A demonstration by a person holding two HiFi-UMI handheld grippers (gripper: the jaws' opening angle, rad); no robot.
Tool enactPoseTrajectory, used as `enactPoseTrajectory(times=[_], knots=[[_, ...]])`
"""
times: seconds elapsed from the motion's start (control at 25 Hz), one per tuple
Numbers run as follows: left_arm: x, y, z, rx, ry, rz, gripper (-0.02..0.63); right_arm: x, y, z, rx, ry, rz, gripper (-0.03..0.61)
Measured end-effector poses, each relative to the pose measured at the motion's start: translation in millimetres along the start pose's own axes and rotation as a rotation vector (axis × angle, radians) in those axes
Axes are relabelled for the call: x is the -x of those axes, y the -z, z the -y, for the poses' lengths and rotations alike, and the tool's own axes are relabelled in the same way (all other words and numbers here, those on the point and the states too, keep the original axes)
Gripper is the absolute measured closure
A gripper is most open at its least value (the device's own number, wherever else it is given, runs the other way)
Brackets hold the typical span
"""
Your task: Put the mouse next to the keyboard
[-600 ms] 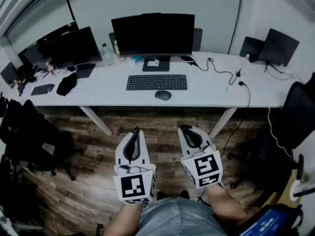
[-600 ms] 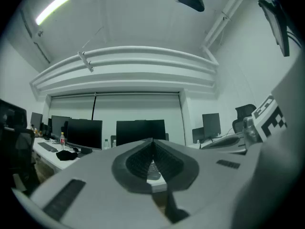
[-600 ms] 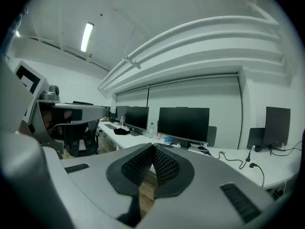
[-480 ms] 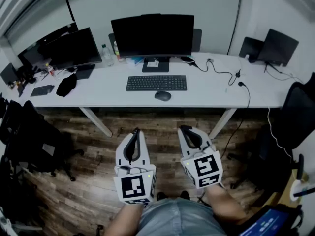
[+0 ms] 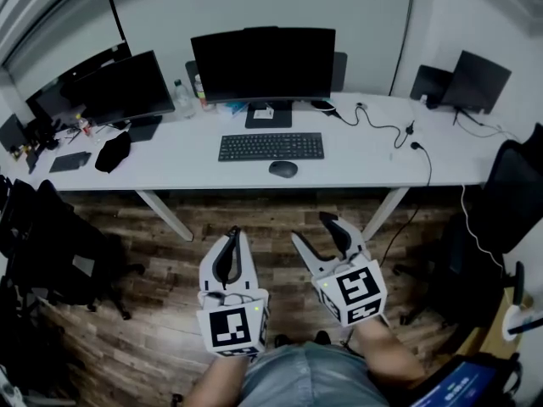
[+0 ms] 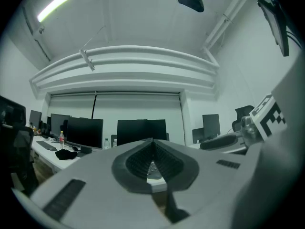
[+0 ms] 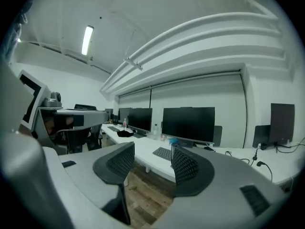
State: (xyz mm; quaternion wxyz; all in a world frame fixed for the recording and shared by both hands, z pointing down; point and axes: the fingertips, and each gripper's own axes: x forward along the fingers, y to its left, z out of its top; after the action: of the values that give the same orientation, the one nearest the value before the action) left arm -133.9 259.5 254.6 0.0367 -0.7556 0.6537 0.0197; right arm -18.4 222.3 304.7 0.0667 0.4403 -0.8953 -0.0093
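Well short of the long white desk, left tongs stay pinched empty; right tongs stand parted, empty, seemingly readied for the small black oval mouse.

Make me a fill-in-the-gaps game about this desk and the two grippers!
1. The mouse lies on the desk, just in front of the ___.
2. The left gripper has its fingers shut, but the right gripper has them ___.
3. The floor under the desk is made of ___.
Missing words: keyboard; open; wood.
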Motion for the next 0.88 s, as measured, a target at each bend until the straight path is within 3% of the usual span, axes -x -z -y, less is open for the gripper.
enactPoseTrajectory(times=[0.36,0.88], knots=[[-3.7,19.3,-22.3,0.019,0.037,-0.025,0.609,-11.3,9.6,-10.5,0.005,0.051,-0.036,0.336],[-55.8,43.2,-23.9,0.01,0.086,-0.097,0.609,-46.7,25.5,20.6,-0.023,0.096,-0.066,0.342]])
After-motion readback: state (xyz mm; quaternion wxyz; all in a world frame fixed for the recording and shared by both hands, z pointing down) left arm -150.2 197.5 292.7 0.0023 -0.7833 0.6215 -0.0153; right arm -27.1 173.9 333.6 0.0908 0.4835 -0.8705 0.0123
